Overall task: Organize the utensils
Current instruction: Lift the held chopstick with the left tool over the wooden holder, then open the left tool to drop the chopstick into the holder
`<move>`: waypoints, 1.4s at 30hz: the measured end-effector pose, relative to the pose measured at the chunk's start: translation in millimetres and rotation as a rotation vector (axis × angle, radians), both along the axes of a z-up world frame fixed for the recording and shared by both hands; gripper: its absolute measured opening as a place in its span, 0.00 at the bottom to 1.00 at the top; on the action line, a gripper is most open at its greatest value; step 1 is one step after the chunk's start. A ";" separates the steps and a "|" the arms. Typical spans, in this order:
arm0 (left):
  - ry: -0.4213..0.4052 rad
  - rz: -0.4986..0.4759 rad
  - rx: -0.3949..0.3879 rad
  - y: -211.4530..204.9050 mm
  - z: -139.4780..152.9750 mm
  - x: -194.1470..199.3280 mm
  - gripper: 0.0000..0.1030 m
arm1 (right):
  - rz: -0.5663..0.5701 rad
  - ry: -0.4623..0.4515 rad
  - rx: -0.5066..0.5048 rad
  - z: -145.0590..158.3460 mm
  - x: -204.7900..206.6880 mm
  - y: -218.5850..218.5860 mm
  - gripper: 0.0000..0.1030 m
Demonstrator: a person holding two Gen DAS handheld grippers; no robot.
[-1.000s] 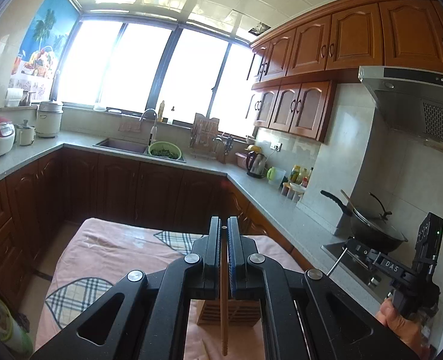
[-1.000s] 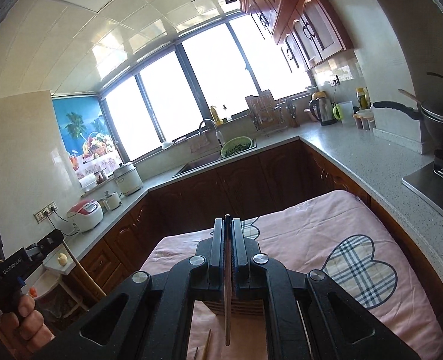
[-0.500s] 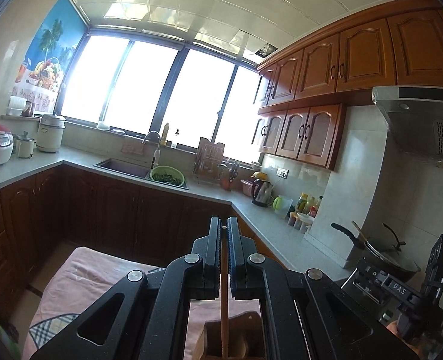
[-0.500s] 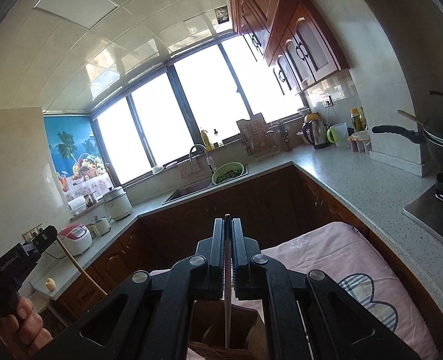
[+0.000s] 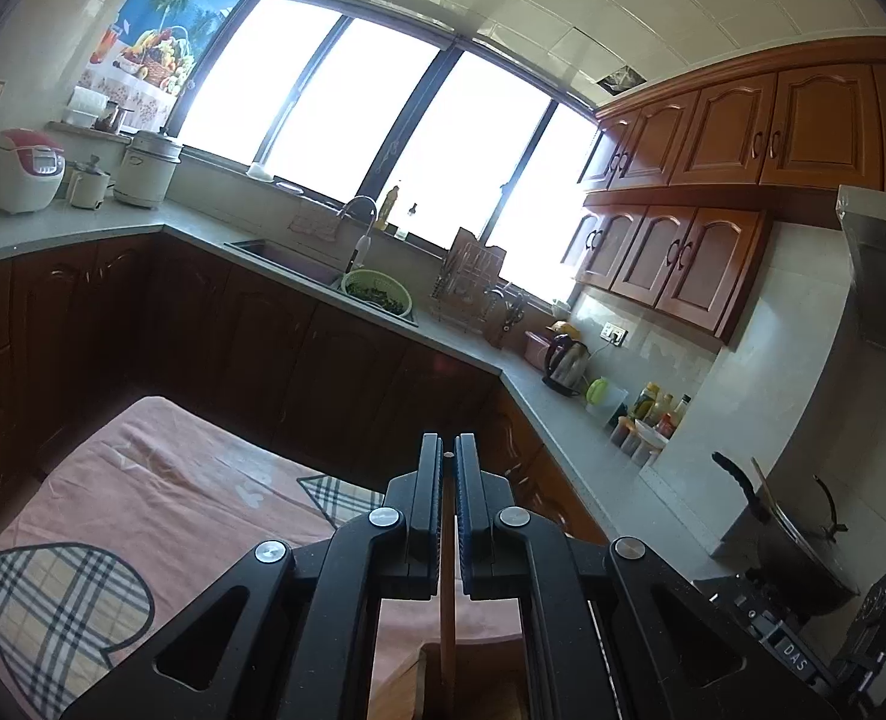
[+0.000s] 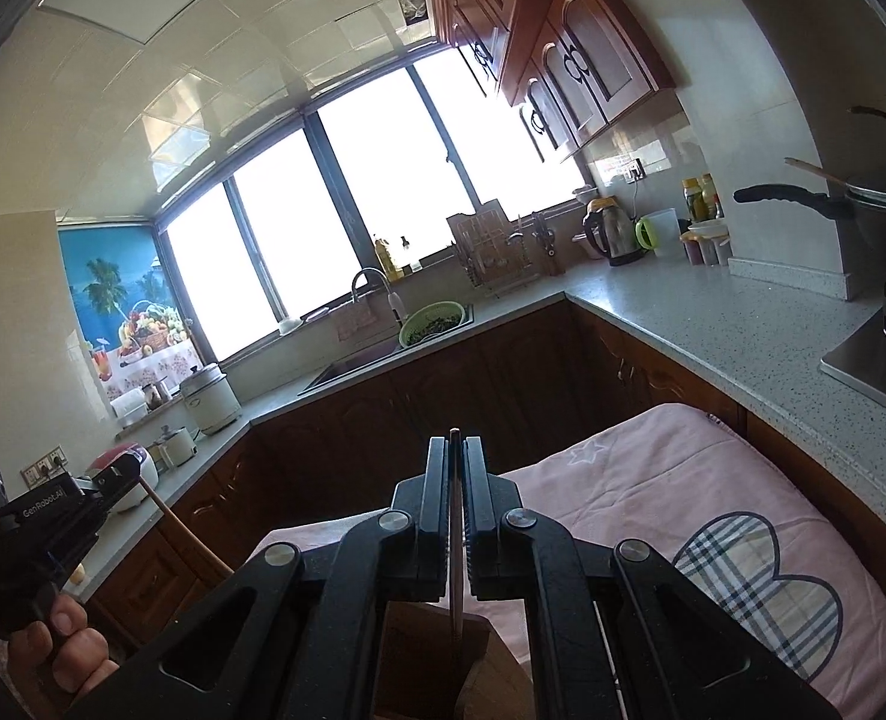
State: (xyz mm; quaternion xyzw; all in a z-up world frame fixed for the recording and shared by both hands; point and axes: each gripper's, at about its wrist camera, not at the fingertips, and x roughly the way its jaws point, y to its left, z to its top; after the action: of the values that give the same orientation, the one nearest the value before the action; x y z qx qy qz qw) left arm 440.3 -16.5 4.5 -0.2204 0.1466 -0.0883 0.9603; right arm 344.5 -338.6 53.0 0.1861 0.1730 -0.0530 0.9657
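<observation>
My left gripper [image 5: 448, 450] is shut on a light wooden chopstick [image 5: 447, 600] that hangs straight down between its fingers. The stick's lower end reaches into a wooden utensil holder [image 5: 437, 684] at the bottom edge. My right gripper [image 6: 454, 444] is shut on a thin darker chopstick [image 6: 454, 570], whose tip hangs over the same wooden holder [image 6: 437, 660]. In the right wrist view the left gripper [image 6: 131, 474] shows at the left with its chopstick [image 6: 185, 534] slanting down, and a hand [image 6: 65, 642] grips its handle. How deep either stick sits in the holder is hidden.
The holder stands on a table with a pink cloth [image 5: 161, 498] printed with plaid hearts. Dark cabinets and a grey counter [image 6: 712, 324] wrap around behind, with a sink [image 5: 299, 258], a kettle [image 6: 613, 234] and a wok [image 5: 796, 546] on the stove at the right.
Both grippers have come down and closer to the wooden holder, which now sits directly under the sticks. The left view has rolled. Both stay shut on their chopsticks.
</observation>
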 end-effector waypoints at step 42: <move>0.162 0.004 0.197 28.1 6.3 -96.9 0.80 | 0.054 0.051 0.150 -19.8 -56.0 -5.3 0.97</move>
State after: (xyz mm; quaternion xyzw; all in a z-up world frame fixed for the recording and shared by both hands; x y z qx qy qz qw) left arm 343.3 11.6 10.8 -0.1316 0.2313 -0.0532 0.9625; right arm 288.5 -343.9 33.2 0.2518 0.2059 -0.0185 0.9454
